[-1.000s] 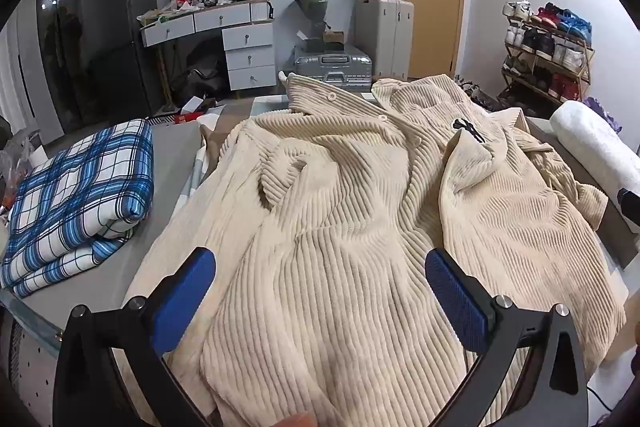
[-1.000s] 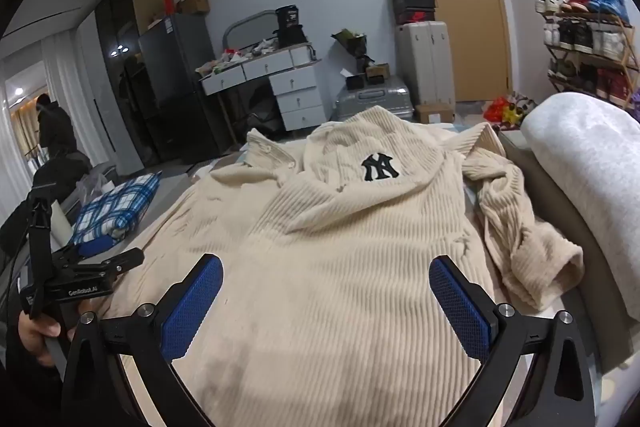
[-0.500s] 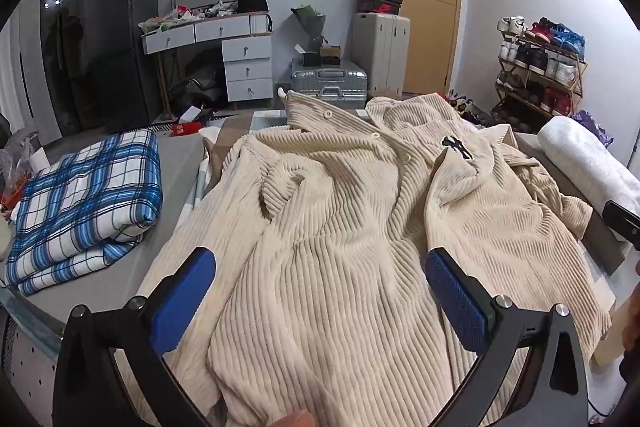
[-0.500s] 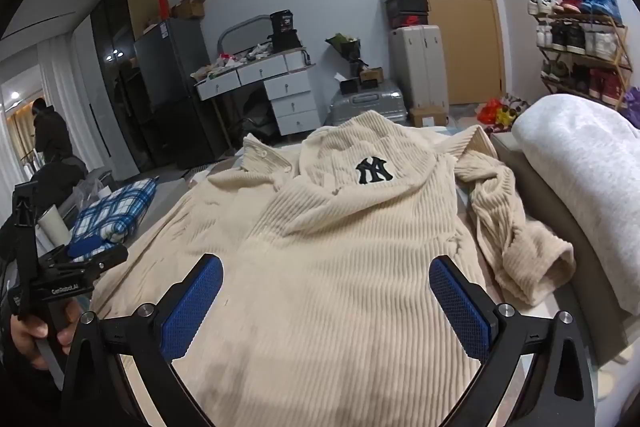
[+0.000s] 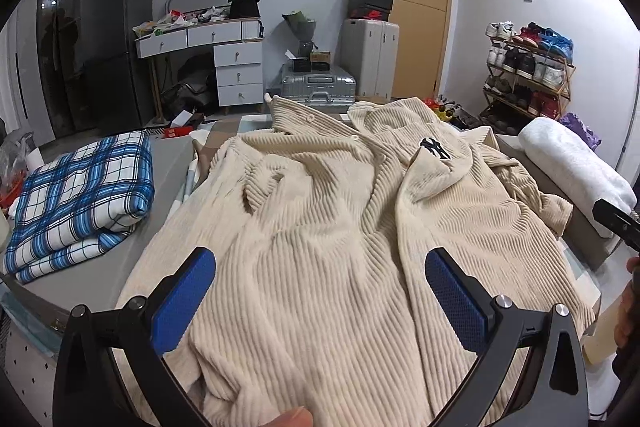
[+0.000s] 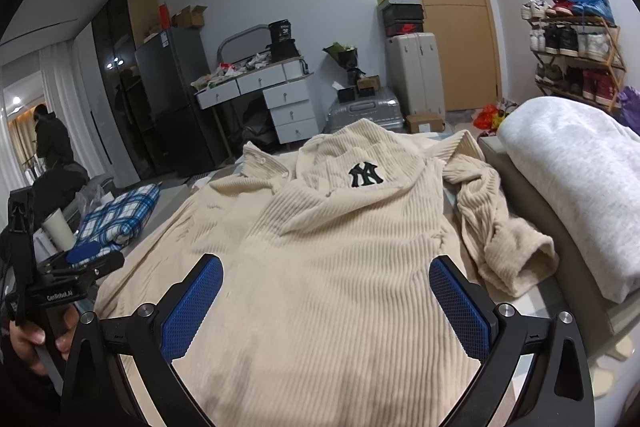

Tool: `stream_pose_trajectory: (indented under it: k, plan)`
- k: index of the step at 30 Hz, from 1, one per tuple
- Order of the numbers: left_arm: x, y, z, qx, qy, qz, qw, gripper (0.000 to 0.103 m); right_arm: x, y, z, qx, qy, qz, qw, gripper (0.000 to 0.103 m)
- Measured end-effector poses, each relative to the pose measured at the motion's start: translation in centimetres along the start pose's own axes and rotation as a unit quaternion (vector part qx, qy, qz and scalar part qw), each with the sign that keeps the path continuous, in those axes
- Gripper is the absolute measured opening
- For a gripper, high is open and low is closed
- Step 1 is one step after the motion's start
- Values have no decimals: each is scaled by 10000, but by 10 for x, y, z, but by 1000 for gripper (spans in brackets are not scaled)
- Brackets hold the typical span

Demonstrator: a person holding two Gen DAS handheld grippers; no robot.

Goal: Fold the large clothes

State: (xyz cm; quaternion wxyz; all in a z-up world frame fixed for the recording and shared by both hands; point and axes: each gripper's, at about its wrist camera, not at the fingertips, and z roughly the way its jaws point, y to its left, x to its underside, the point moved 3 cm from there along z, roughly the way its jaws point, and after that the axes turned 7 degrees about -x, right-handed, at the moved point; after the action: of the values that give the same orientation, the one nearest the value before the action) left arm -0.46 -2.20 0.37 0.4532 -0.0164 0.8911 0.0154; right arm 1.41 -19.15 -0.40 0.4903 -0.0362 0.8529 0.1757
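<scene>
Folding not started: cream corduroy shirt lies rumpled mid-frame, sleeve bunched at right, probably untucked. Left claw and right claw spread apart, empty.

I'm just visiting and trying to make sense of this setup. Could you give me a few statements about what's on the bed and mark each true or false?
1. The cream ribbed shirt lies spread out, not yet folded. True.
2. The left tool is clamped on the shirt. False: its jaws stand open and hold nothing.
3. The right tool is open too. True.
4. The dark logo is on the blue plaid bedding. False: it is on the shirt.
5. A rolled white blanket lies to the shirt's right. True.
</scene>
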Motion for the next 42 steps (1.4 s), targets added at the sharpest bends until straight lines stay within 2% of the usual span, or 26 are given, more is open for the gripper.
stream_pose_trajectory:
  k: [7, 17, 22, 26, 37, 42]
  plan:
    - [3, 1, -3, 20, -127, -114, 9999, 102, 2, -12, -3, 111, -35, 185, 9998, 103]
    - [6, 9, 5, 140, -23, -265, 9995, 102, 8, -36, -9, 392, -16, 519, 9979, 103]
    - [5, 11, 6, -71, -122, -118, 9998, 102, 7, -39, -6, 332, 26, 577, 9978, 103]
    - [6, 14, 9, 25, -52, -209, 9998, 102, 8, -40, -4, 245, 57, 612, 9978, 103]
    - [9, 11, 10, -119, 29, -76, 9999, 102, 6, -33, -3, 153, 60, 333, 9993, 103]
    - [9, 11, 11, -120, 51, -58, 9999, 102, 1, -28, -5, 180, -154, 135, 9996, 103]
